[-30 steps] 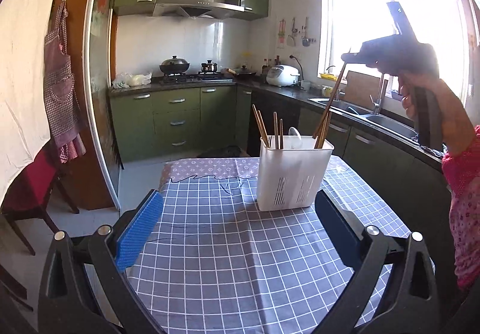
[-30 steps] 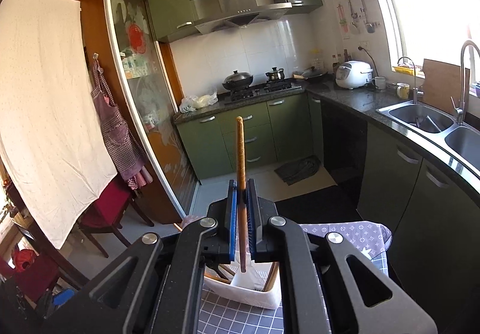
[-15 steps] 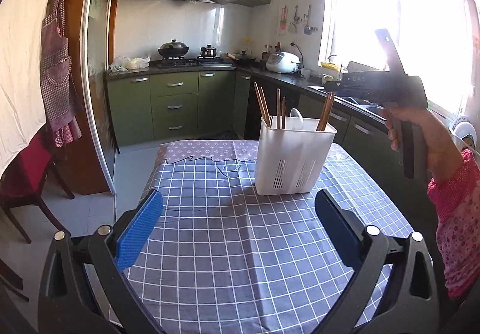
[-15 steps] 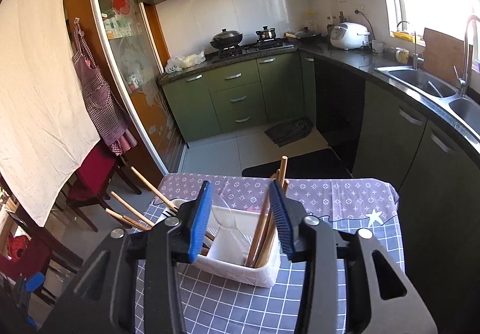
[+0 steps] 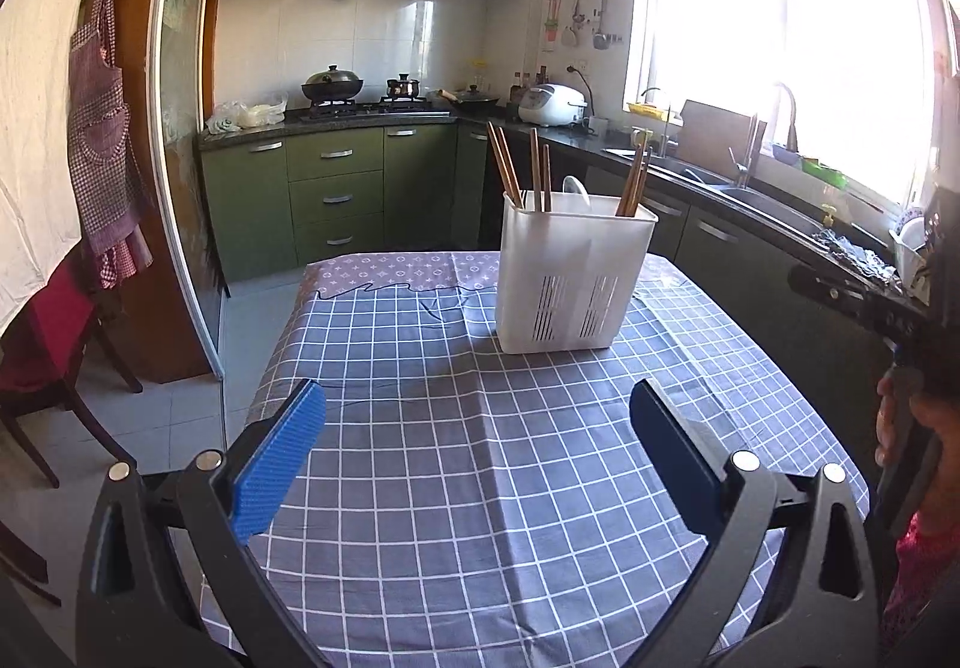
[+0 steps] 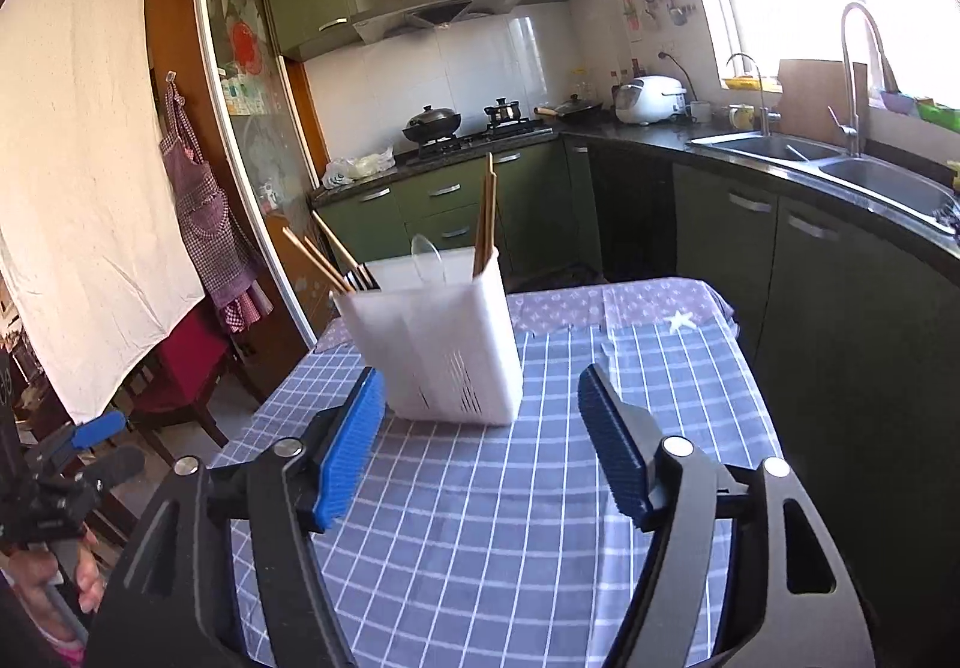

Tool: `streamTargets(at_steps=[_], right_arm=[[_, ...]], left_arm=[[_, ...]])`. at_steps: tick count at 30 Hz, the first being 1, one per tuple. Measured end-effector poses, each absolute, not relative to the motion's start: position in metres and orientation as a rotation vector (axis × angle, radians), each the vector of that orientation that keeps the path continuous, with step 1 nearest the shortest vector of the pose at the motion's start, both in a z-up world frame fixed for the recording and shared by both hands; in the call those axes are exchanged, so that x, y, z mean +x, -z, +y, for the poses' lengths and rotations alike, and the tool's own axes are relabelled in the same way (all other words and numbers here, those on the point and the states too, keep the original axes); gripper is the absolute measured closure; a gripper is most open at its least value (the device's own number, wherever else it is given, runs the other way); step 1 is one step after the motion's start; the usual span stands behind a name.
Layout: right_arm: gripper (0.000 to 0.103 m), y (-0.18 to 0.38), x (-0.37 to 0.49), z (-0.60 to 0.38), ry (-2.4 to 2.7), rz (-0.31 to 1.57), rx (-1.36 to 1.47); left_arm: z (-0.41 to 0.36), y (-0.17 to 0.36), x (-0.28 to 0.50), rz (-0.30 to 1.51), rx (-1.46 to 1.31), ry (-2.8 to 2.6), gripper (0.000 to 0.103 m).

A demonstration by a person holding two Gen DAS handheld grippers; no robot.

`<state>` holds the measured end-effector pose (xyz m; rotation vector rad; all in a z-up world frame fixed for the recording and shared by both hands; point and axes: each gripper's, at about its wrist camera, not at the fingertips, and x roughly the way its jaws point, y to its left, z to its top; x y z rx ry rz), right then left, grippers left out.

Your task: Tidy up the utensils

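With the chopsticks (image 6: 483, 215) standing sorted in the white holder (image 6: 447, 344), our right gripper (image 6: 480, 443) is opening, empty, and our left gripper (image 5: 477, 452) hangs spread wide, holding nothing.

My right gripper (image 6: 480, 440) has let go of the chopstick it pinched a second ago; that stick now stands in the white utensil holder (image 6: 447, 350) at 12 o'clock. Its jaws are opening with nothing between them, and it has dropped low over the checkered tablecloth (image 6: 480, 518).
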<state>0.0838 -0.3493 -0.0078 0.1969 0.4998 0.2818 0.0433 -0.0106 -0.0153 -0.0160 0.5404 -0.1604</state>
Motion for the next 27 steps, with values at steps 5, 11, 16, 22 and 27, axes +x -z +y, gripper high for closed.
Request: streamTargets(at_steps=[5,11,16,22,27], right_arm=[[0.005,0.014,0.018,-0.357,-0.260,0.416,0.183],[0.004,-0.009,-0.043,-0.347,-0.197,0.333,0.096],[0.004,-0.020,-0.054,-0.337,-0.190,0.316,0.073],[0.004,-0.026,-0.043,-0.330,-0.199,0.323,0.080],[0.004,-0.024,-0.036,-0.326,-0.200,0.337,0.075]], left_arm=[[-0.013,0.010,0.024,0.520,-0.021,0.157,0.007],[-0.015,-0.009,-0.002,0.473,0.005,0.134,0.007],[-0.011,-0.017,-0.019,0.446,-0.007,0.127,0.007],[0.002,-0.014,-0.025,0.444,-0.038,0.098,0.007],[0.008,-0.011,-0.027,0.453,-0.054,0.077,0.007]])
